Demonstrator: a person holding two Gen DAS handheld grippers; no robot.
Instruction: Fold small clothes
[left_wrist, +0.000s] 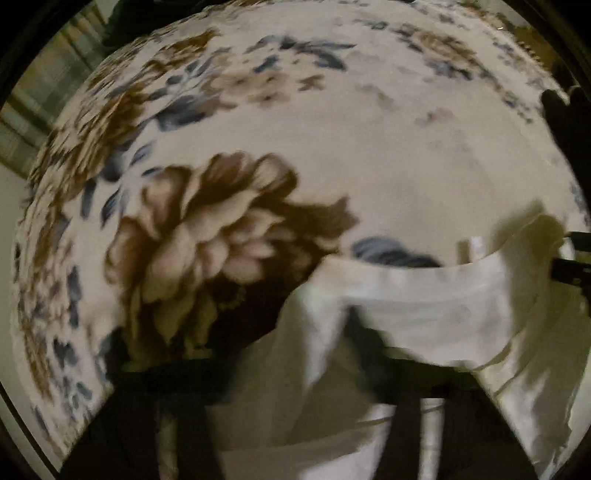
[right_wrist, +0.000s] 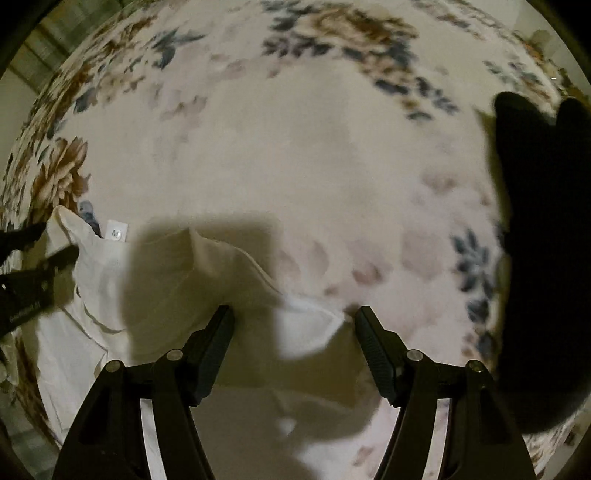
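Observation:
A white garment (left_wrist: 424, 302) lies on a floral bedspread (left_wrist: 369, 166). In the left wrist view my left gripper (left_wrist: 291, 373) is blurred; white cloth fills the gap between its dark fingers (left_wrist: 369, 343), and whether they pinch it is unclear. In the right wrist view the garment (right_wrist: 177, 280) shows a size tag (right_wrist: 117, 231) at its neckline. My right gripper (right_wrist: 293, 321) is open, its fingers either side of a white sleeve corner (right_wrist: 310, 325). The left gripper (right_wrist: 59, 258) shows at the left edge, at the garment's shoulder.
A black garment (right_wrist: 543, 240) lies on the bedspread (right_wrist: 295, 147) at the right; it also shows small in the left wrist view (left_wrist: 557, 107). The bed's far edge and a wall show at the upper left.

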